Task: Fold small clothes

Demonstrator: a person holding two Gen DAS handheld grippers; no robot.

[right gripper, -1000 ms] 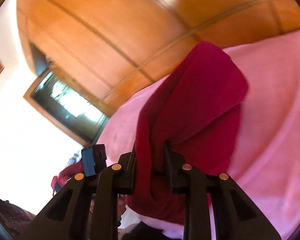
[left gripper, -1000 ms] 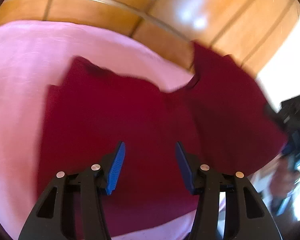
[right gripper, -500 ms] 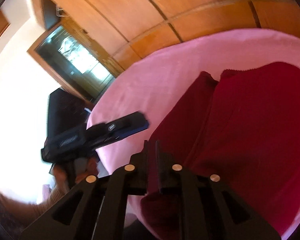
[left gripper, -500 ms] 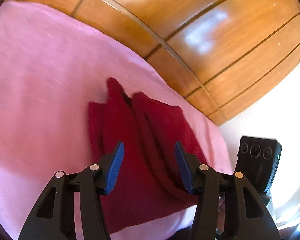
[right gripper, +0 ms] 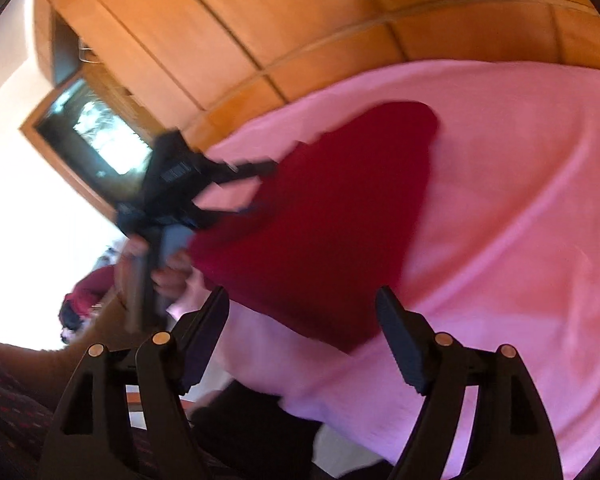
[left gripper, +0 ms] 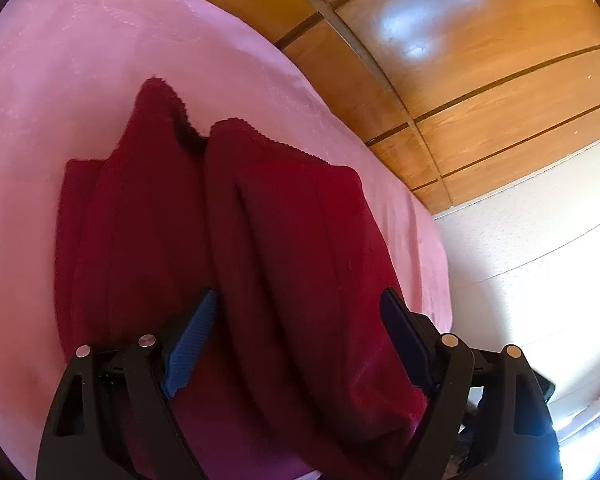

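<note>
A dark red garment lies folded lengthwise on the pink bedsheet, one side flap laid over the middle. My left gripper, with blue pads, hovers over the garment's near end. Its jaws are opening, and cloth lies below and between them without the pads pressing on it. In the right wrist view the garment rests ahead of my right gripper. The right jaws are opening too, and nothing sits between them. The left gripper shows there blurred, at the garment's left edge, held by a hand.
A wooden panelled wall runs behind the bed, and a white wall stands to its right. A wood-framed glass pane is at the left in the right wrist view. The sheet's near edge drops off just below the right gripper.
The right gripper has let go of the garment flap that it carried across, and its jaws have spread. The left jaws have opened wider and moved closer to the folded garment.
</note>
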